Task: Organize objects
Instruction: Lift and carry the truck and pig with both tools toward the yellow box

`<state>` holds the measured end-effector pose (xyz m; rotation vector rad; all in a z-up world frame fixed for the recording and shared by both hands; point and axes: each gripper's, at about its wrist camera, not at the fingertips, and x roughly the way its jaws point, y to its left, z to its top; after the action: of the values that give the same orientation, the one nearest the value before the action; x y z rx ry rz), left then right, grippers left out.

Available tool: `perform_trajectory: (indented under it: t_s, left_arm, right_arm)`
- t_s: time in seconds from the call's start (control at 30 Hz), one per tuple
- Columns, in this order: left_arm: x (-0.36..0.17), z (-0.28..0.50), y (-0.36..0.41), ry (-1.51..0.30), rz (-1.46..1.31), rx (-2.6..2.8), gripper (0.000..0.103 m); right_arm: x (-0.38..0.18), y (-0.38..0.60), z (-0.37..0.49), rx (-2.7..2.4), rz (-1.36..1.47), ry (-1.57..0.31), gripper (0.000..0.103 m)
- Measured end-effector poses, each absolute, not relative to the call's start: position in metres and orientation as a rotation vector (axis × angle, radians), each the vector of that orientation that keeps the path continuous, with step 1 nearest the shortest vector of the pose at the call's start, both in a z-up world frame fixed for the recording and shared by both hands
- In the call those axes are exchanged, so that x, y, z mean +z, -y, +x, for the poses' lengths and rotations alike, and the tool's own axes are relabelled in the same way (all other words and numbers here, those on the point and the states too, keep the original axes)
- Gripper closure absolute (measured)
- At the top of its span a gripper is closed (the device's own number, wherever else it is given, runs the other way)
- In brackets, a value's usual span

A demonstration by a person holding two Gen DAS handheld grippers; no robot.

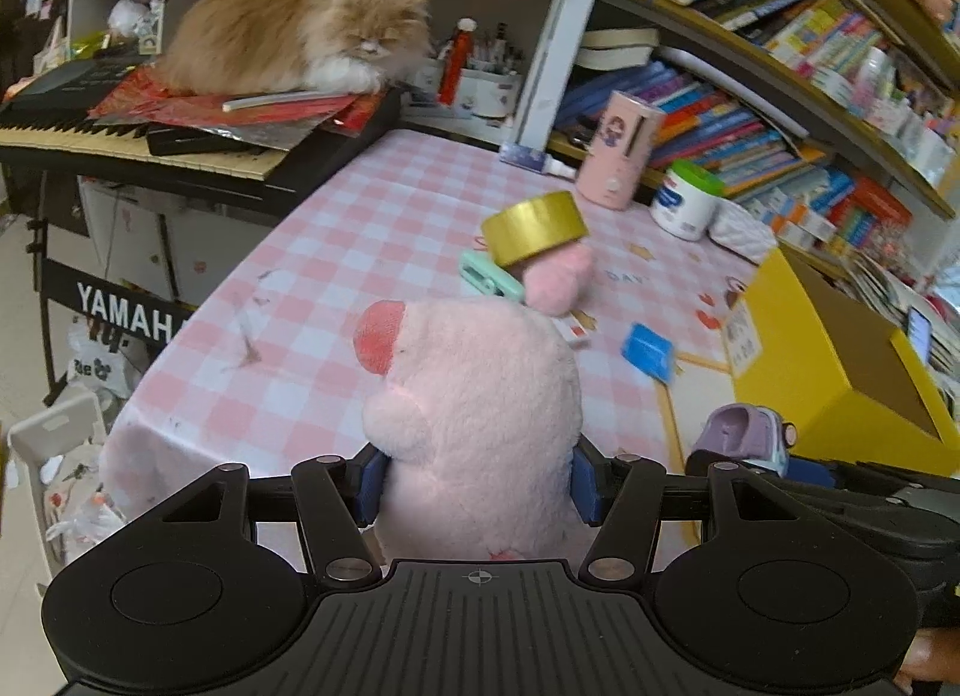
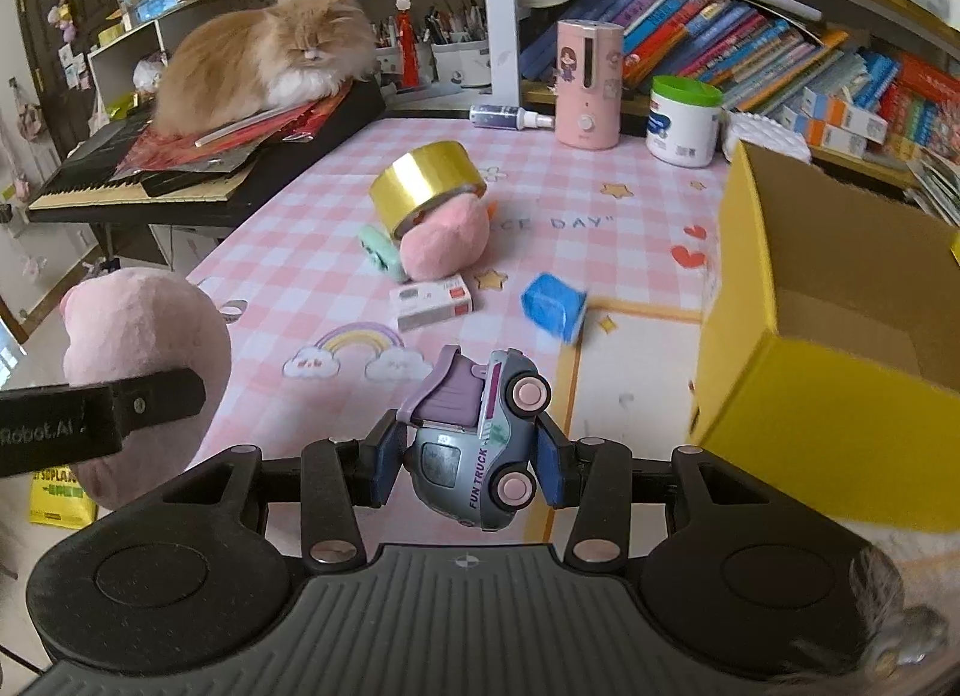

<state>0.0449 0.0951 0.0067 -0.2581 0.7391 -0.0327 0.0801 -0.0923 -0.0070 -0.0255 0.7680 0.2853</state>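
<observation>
Your left hand-held gripper (image 1: pixel 477 480) squeezes a soft, fuzzy pink pig (image 1: pixel 474 426) above the tabletop's (image 2: pixel 312 252) near edge. Your right hand-held gripper (image 2: pixel 471 465) pinches a hard, shiny toy truck (image 2: pixel 477 435), tipped on its side. The yellow box (image 2: pixel 828 348) sits open at the tabletop's right edge, nearer your right hand.

Fluffy orange cat (image 2: pixel 264 60) lying on red papers (image 2: pixel 240 135) atop keyboard piano (image 2: pixel 120 180); bookshelf (image 2: pixel 750 54) crammed with books behind the pink checked tabletop (image 2: pixel 312 276).

"YAMAH" on keyboard stand (image 1: pixel 129 315), "FUN TRUCK" on toy truck (image 2: pixel 480 444)
</observation>
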Motion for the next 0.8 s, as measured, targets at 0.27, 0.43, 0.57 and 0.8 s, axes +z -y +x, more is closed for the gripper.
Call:
perform_trajectory:
  t_s: [0.27,0.43,0.57,0.8]
  left_arm:
    - [0.006,0.018,-0.081,-0.754,-0.235,-0.126,0.046]
    - [0.005,0.002,-0.068,-0.765,-0.214,-0.201,0.046]
    - [0.001,-0.007,-0.055,-0.789,-0.192,-0.271,0.046]
    - [-0.002,-0.015,-0.023,-0.813,-0.144,-0.393,0.046]
  right_arm:
    - [-0.011,0.106,0.038,0.217,0.014,-0.779,0.061]
    - [-0.015,0.119,0.015,0.166,0.055,-0.795,0.061]
    - [-0.018,0.129,-0.005,0.124,0.081,-0.798,0.061]
    - [-0.023,0.158,-0.036,0.018,0.135,-0.814,0.061]
